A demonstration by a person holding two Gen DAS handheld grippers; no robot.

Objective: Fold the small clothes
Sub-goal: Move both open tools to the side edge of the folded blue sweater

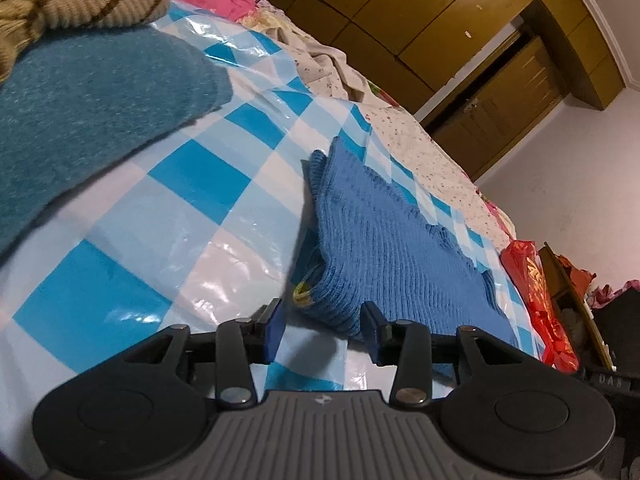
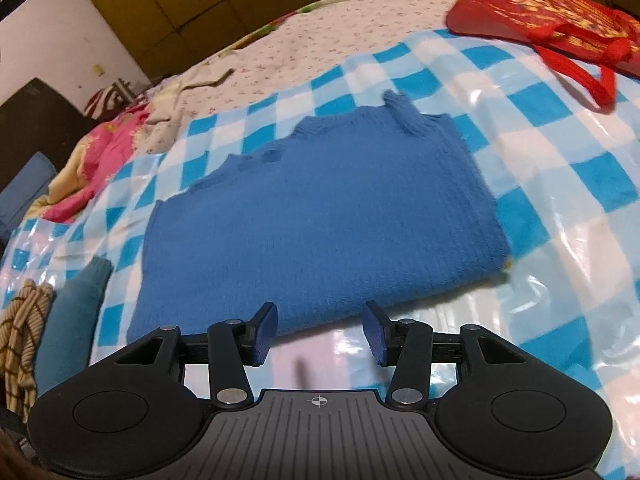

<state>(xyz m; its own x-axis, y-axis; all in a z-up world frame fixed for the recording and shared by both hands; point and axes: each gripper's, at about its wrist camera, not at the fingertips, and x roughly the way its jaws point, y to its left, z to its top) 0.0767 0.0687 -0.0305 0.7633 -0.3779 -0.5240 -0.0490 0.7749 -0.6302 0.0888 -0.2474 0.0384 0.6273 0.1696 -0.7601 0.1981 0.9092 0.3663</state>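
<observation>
Blue ribbed knit, the small sweater (image 2: 320, 216) lay folded flat on the glossy checked plastic sheet (image 2: 540, 184) over the bed. I judged it soft, light and limp, best pinched at a corner of its thick near edge. My right tool (image 2: 320, 330) stood spread and empty just short of that edge; my left tool (image 1: 324, 330) gaped at its corner, pinching nothing.
</observation>
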